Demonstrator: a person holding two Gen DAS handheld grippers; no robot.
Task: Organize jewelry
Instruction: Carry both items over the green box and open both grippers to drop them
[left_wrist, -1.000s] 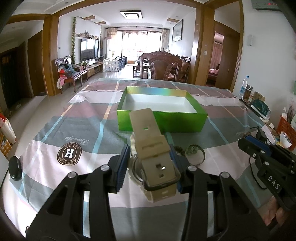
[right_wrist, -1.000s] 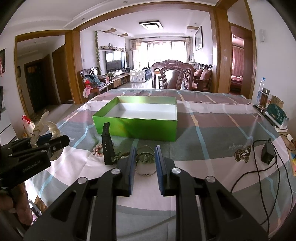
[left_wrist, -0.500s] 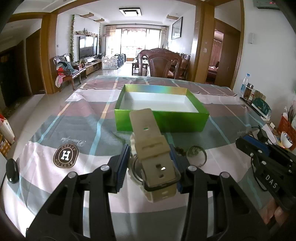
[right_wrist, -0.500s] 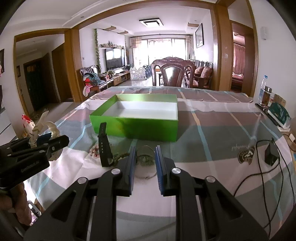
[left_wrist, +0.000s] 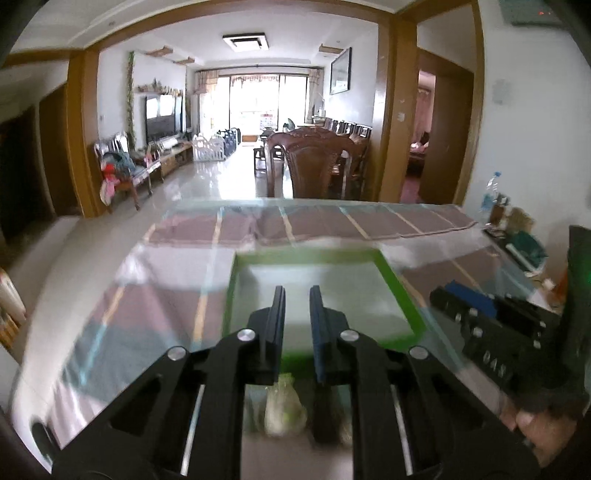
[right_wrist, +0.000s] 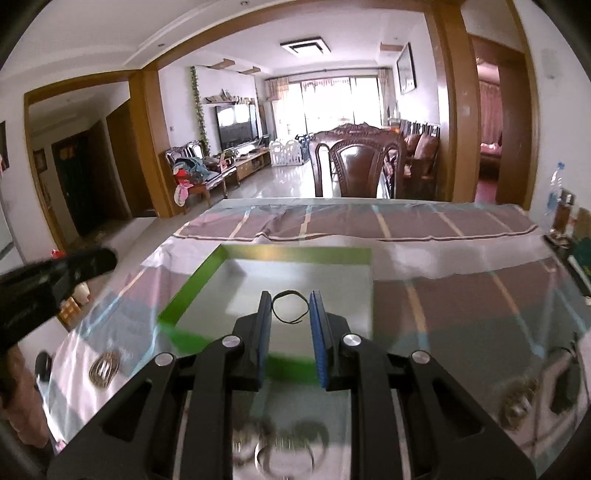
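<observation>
Left gripper (left_wrist: 297, 295): over the near half of the green box; its jaws are closing, a narrow gap left, and nothing shows between them.
Right gripper (right_wrist: 291, 299): over the green box too, its jaws set a little apart and pinching a thin dark loop.
Thin dark loop (right_wrist: 290, 306): a fine wire-like ring held between the right jaws near their tips, above the pale floor of the box.
Green box (left_wrist: 400, 291): open, with a pale floor, in the middle of the tabletop; in the right wrist view (right_wrist: 184, 291) its left wall runs towards the camera.
Pale blurred thing (left_wrist: 284, 410): seen below the left jaws, near the camera, just short of the box's near wall; too smeared to name.
Round metal piece (right_wrist: 104, 369): on the cloth left of the box, apart from it.
Blurred rings (right_wrist: 284, 446): on the cloth under the right gripper, near the camera; detail lost.
Tabletop (right_wrist: 461, 295): covered with a striped checked cloth.
Cable and dark plug (right_wrist: 561, 384): at the near right.
Wooden chair (right_wrist: 364, 166): beyond the far edge.
</observation>
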